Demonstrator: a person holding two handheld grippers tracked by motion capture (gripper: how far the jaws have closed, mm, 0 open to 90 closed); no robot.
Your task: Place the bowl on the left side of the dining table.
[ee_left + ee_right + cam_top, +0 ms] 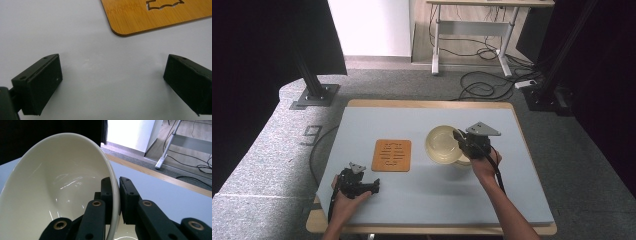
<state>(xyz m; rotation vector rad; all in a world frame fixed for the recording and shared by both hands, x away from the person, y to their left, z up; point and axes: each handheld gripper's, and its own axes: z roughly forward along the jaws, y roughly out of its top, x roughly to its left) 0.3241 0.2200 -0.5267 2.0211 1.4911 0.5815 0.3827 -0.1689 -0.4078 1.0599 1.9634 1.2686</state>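
Your right gripper pinches the tilted bowl by its rim; the wooden trivet lies to its left, nearer your idle, wide-open left gripper.

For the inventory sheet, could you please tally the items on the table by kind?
Cream bowl: 1, gripped at its rim by the right tool
Wooden trivet: 1
Total: 2

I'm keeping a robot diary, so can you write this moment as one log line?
right claw: shut on cream bowl rim, bowl tilted | left claw: open, holding nothing, near bamboo trivet | table
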